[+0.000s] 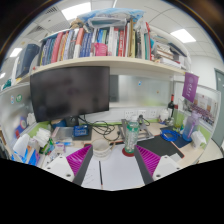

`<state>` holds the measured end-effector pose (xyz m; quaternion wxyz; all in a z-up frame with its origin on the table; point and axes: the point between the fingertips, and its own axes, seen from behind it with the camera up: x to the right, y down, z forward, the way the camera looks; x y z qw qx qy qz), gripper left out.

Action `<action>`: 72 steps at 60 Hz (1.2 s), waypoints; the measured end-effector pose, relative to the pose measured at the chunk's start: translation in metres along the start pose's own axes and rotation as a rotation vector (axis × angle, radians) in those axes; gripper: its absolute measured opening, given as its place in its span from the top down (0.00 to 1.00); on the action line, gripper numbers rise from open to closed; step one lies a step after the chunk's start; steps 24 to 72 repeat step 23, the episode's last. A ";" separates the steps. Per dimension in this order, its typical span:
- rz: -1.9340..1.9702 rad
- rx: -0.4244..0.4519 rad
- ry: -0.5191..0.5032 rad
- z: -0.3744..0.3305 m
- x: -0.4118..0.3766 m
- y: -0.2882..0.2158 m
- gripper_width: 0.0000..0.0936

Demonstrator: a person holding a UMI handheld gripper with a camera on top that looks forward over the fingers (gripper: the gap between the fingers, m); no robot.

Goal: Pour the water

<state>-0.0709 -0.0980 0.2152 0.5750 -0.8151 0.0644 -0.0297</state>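
Observation:
A clear plastic bottle (131,136) stands upright on a red base on the desk, just ahead of my right finger. A white cup (102,148) sits left of it, just ahead of the gap between my fingers and nearer the left one. My gripper (113,152) is open and empty. Its magenta pads (82,158) show at both sides, spread wide, and nothing is between them but the white paper (112,170) on the desk. Both the cup and the bottle are apart from the fingers.
A black pen (99,174) lies on the paper. A dark monitor (68,92) stands behind at the left, under a shelf of books (90,45). A black notebook (160,148) lies at the right, with clutter on both sides of the desk.

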 end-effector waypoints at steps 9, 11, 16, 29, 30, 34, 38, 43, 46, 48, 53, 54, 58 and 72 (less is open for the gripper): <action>0.013 0.002 -0.003 -0.029 -0.017 -0.013 0.08; 0.014 -0.003 -0.006 -0.034 -0.021 -0.014 0.08; -0.001 -0.021 -0.004 -0.042 -0.027 -0.012 0.09; -0.008 -0.034 -0.015 -0.047 -0.037 -0.011 0.08; -0.008 -0.034 -0.015 -0.047 -0.037 -0.011 0.08; -0.008 -0.034 -0.015 -0.047 -0.037 -0.011 0.08; -0.008 -0.034 -0.015 -0.047 -0.037 -0.011 0.08; -0.008 -0.034 -0.015 -0.047 -0.037 -0.011 0.08; -0.008 -0.034 -0.015 -0.047 -0.037 -0.011 0.08; -0.008 -0.034 -0.015 -0.047 -0.037 -0.011 0.08; -0.008 -0.034 -0.015 -0.047 -0.037 -0.011 0.08; -0.008 -0.034 -0.015 -0.047 -0.037 -0.011 0.08; -0.008 -0.034 -0.015 -0.047 -0.037 -0.011 0.08; -0.008 -0.034 -0.015 -0.047 -0.037 -0.011 0.08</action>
